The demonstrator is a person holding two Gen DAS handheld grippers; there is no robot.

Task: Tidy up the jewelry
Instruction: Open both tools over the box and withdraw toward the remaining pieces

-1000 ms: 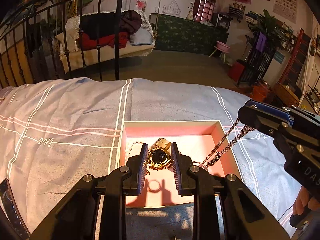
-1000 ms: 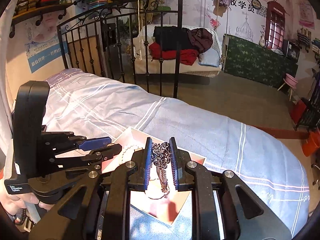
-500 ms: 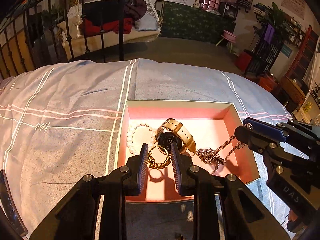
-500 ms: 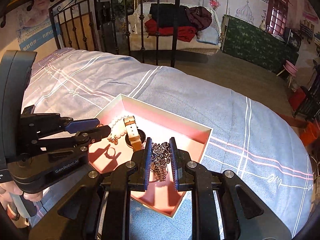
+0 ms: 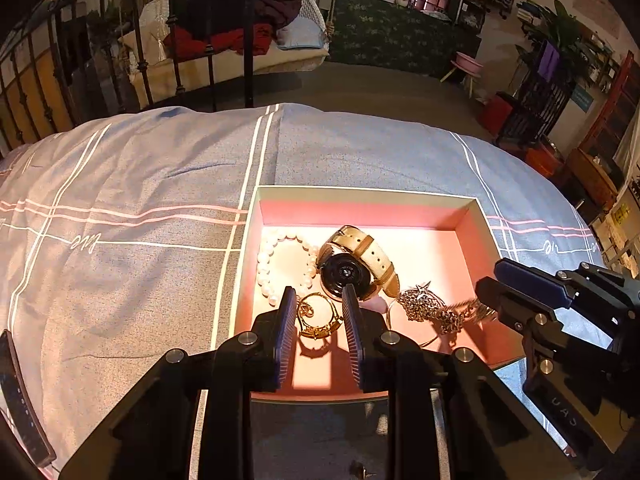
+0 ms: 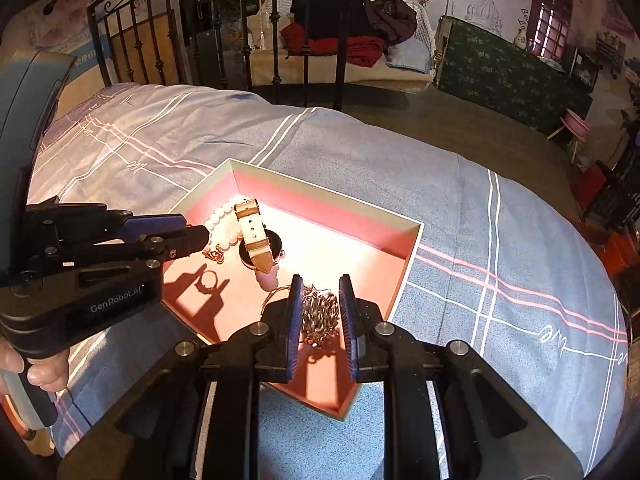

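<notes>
A pink-lined open box [image 5: 372, 197] [image 6: 416, 240] lies on the bed. Inside are a pearl bracelet [image 5: 265, 264] [image 6: 219, 216], a watch with a tan strap [image 5: 352, 268] [image 6: 256, 240], a gold bracelet and a silver chain. My left gripper [image 5: 319, 300] [image 6: 192, 234] is shut on the gold bracelet [image 5: 318, 316] and holds it low over the box's near side. My right gripper [image 6: 319, 292] [image 5: 492, 284] is shut on the silver chain [image 6: 318, 314] [image 5: 436, 310], whose free end is piled on the box floor.
The blue-grey striped bedspread [image 5: 120, 208] [image 6: 500, 220] surrounds the box. A black iron bed rail [image 5: 248, 32] [image 6: 344, 32] stands behind the bed. Beyond it hang a swing seat with clothes [image 5: 240, 36] and room furniture.
Both grippers have come down into the box. The gold bracelet now hangs close to the box floor, and the chain has gone from hanging taut to piling up inside.
</notes>
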